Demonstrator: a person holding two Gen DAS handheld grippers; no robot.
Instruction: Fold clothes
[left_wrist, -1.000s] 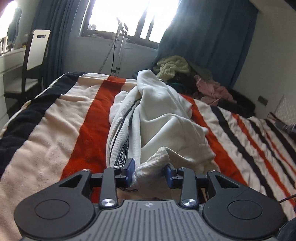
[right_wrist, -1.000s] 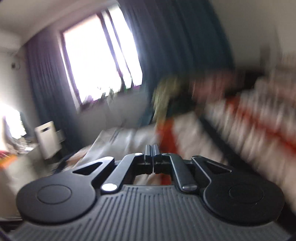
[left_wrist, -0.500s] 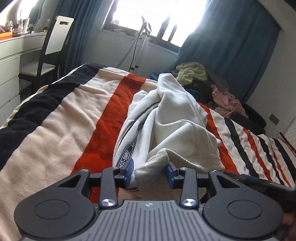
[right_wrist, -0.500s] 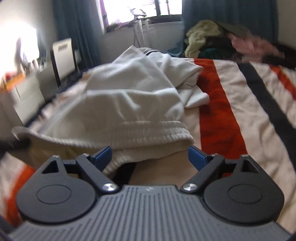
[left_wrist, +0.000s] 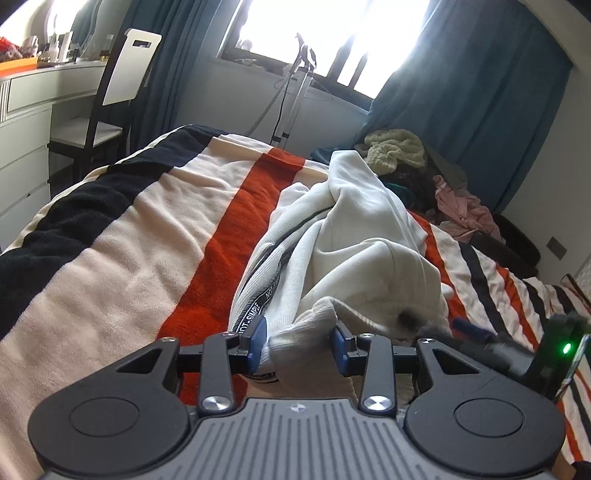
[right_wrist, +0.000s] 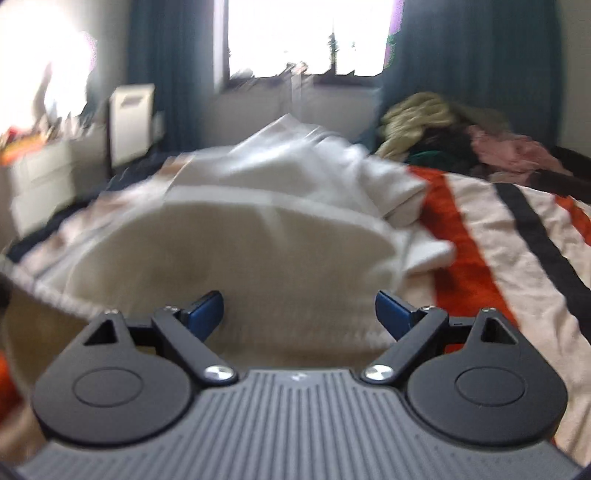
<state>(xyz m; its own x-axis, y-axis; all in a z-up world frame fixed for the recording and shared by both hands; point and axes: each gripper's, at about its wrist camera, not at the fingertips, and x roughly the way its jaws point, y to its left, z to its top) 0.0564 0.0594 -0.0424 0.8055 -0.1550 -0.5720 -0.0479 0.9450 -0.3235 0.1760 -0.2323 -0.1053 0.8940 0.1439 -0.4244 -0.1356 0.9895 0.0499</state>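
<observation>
The left gripper (left_wrist: 298, 340) is held low over the near edge of the bed, angled downward, with its blue pads (left_wrist: 256, 338) clamped on the ribbed hem of a white sweatshirt (left_wrist: 354, 254). The garment is bunched in a ridge running from that grip toward the far end of the striped blanket (left_wrist: 122, 258), along the orange stripe.

The right gripper (right_wrist: 299, 308) is also pointed slightly downward, close behind a broad fold of the same white sweatshirt (right_wrist: 258, 236). Its jaws have just been opening and now stand wide apart; cloth is seen ahead of and between the fingers (right_wrist: 207, 306), but no contact with the pads is shown. This view is blurred.

To the left of the garment, a wide stretch of blanket lies bare as far as the mattress edge. To the right, narrower striped blanket is exposed. A pile of clothes (left_wrist: 424, 170) is heaped at the far right corner against the curtain (left_wrist: 472, 103). A chair (left_wrist: 114, 99) stands beside the bed on the left.
</observation>
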